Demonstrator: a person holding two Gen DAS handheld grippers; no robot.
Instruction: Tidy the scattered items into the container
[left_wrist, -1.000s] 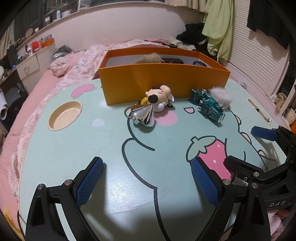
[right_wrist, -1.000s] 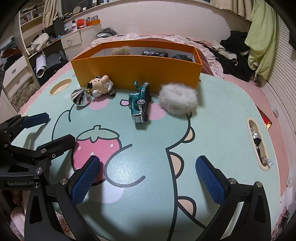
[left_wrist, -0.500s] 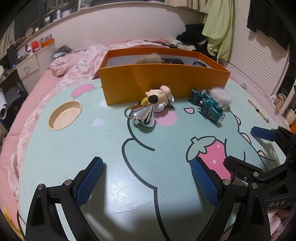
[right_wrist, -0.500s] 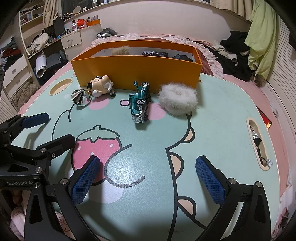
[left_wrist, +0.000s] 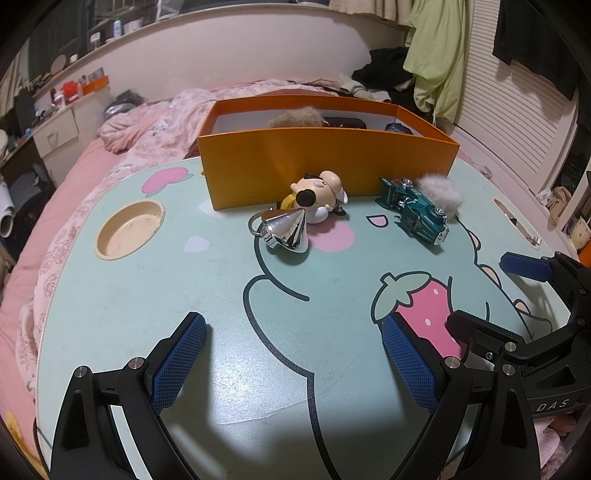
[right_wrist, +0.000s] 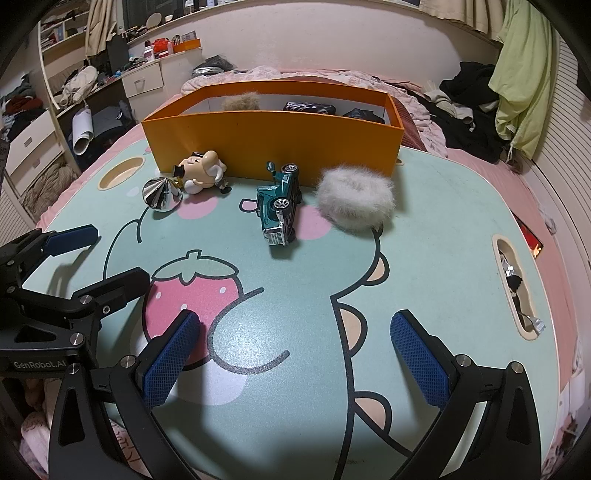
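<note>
An orange box (left_wrist: 325, 162) (right_wrist: 273, 142) stands at the far side of the cartoon-printed table, with a fur ball and dark items inside. In front of it lie a shiny silver cone (left_wrist: 286, 230) (right_wrist: 159, 192), a cartoon figurine (left_wrist: 321, 194) (right_wrist: 201, 171), a teal toy car (left_wrist: 415, 214) (right_wrist: 279, 201) on its side, and a grey fluffy puff (left_wrist: 441, 192) (right_wrist: 354, 199). My left gripper (left_wrist: 291, 350) is open near the table's front, empty. My right gripper (right_wrist: 295, 347) is open too, empty, just right of the left one (right_wrist: 99, 266).
The table has a round cup recess (left_wrist: 129, 229) at the left and a slot (right_wrist: 517, 288) with small items at the right. It rests on a pink bed (left_wrist: 48, 199). Clothes hang at the back right; drawers and shelves stand at the left.
</note>
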